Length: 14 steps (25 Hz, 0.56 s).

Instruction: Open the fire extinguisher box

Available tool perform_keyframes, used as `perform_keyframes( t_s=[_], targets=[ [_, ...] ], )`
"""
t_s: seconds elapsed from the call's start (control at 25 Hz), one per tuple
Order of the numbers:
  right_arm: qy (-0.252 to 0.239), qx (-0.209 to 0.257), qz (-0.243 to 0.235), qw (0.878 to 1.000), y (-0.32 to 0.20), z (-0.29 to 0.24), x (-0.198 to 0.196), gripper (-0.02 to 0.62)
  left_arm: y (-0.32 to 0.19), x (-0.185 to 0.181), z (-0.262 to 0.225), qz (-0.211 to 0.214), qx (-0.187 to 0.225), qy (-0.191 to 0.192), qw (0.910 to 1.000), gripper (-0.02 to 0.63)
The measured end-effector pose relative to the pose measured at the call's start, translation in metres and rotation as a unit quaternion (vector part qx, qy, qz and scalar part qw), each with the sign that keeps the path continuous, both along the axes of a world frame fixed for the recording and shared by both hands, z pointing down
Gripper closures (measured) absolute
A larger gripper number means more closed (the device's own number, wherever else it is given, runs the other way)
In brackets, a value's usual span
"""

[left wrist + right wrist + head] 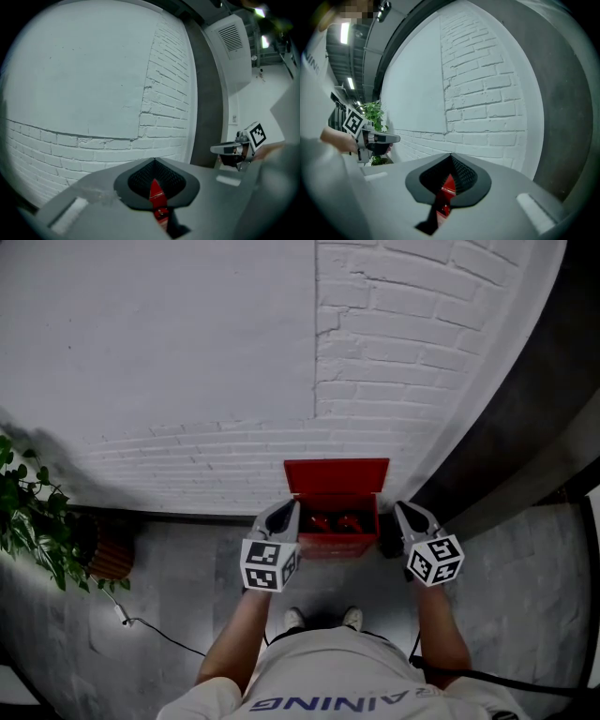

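The fire extinguisher box (pixel 336 542) sits on the grey floor (pixel 187 568) against the white brick wall (pixel 394 381), approx. centre of the head view. Its red lid (pixel 336 476) is up, leaning back on the wall, and red cylinders show inside. No label or print on the box can be read. The left tongs (pixel 291 508) are just beside the box's upper left corner and the right tongs (pixel 401 508) are by its upper right corner; contact with the box can't be made out. Each gripper view shows its own 2 jaws meeting at the tip, i.e. both pairs of tongs are together with nothing clamped, and only a red sliver of the box shows through the slot below. Each gripper carries a cube w/ black-and-white square markers, left (pixel 269 565) and right (pixel 435 560). The person's white shirt (pixel 328 681) bears blue letters, approx. "AINING", seen inverted, the rest cut off. A leafy plant (pixel 33 521) stands at the left, and a thin cable (pixel 159 634) runs over the floor.
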State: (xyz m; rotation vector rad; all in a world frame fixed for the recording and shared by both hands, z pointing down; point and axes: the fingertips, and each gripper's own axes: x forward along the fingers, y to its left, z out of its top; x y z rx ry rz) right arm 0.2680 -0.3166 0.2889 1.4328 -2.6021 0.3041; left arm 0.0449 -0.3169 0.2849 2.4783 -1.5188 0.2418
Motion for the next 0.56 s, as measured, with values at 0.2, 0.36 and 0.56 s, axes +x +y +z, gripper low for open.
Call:
perform_keyframes(
  t_s=[0.2, 0.36, 0.56],
  targets=[
    [0.002, 0.000, -0.001, 1.000, 0.0021, -0.0003, -0.0005, 0.589, 0.0005, -0.0002, -0.0035, 0.002, 0.003, 0.001, 1.0000, 0.601],
    [0.004, 0.002, 0.000, 1.000, 0.0040, -0.0016, 0.0018, 0.589, 0.0017, -0.0001, -0.0050, 0.000, 0.005, 0.002, 1.0000, 0.601],
    [0.005, 0.005, 0.002, 1.000, 0.0049, -0.0032, 0.0044, 0.589, 0.0031, -0.0006, -0.0064, -0.001, 0.007, 0.002, 1.0000, 0.601]
  ],
)
